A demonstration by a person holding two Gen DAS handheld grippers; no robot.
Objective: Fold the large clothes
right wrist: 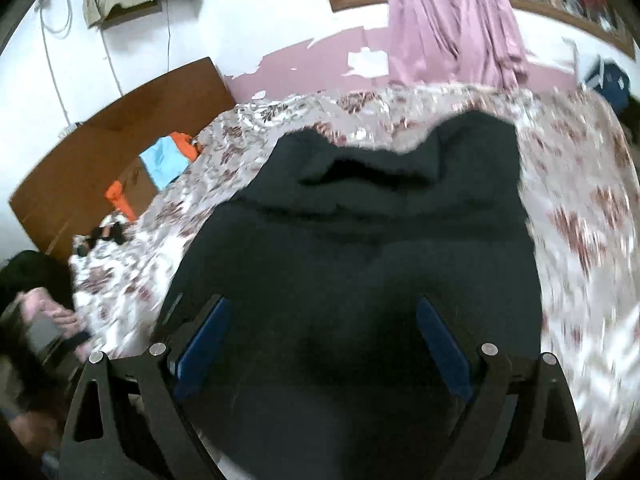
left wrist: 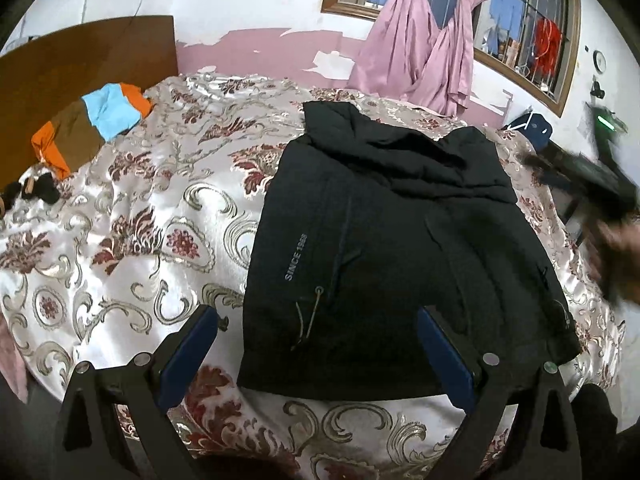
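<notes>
A black hooded garment (left wrist: 400, 248) lies folded on the floral bedspread (left wrist: 140, 216), with "SINCE" lettering and a drawstring on its left side and the hood bunched at the far end. My left gripper (left wrist: 316, 316) is open and empty, hovering over the garment's near left edge. My right gripper (right wrist: 320, 308) is open and empty just above the same garment (right wrist: 360, 260); that view is blurred by motion. The right gripper also shows as a blurred dark shape at the right edge of the left wrist view (left wrist: 592, 188).
An orange, brown and blue cloth (left wrist: 88, 124) lies near the wooden headboard (left wrist: 80, 60). Pink curtains (left wrist: 420, 52) hang at the window beyond the bed. A small dark item (left wrist: 36, 190) lies at the bed's left edge.
</notes>
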